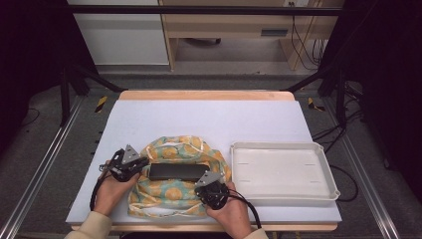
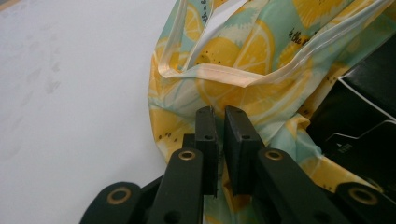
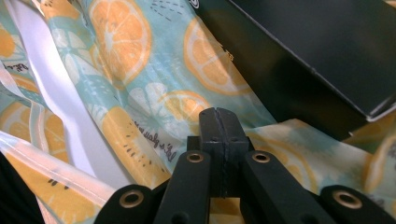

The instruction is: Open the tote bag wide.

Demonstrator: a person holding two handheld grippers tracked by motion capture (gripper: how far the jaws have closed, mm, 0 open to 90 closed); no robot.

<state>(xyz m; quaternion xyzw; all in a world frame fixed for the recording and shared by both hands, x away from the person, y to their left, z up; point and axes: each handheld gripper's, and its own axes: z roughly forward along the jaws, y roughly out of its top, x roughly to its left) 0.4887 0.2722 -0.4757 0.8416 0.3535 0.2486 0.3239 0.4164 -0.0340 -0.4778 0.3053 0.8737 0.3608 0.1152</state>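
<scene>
Working the lemon-print bag [image 1: 171, 191] around the black box [image 1: 178, 172] mid-table — box sits in the mouth, part covered. Left gripper [image 1: 142, 163] nearly closed on the bag's edge, right gripper [image 1: 206, 180] clamped on its fabric. White tray [image 1: 326, 191] beside it, bare.

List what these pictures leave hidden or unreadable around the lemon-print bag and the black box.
- Black box: its lower side is sunk in the lemon-print bag in the high view; both gripper views cut it off at the frame edge.
- Bag's printed wording: too small and creased in the gripper views.
- Left gripper: whether fabric is pinched in the narrow gap, unclear.
- Right gripper: jaws shut, any fabric between them hidden.
</scene>
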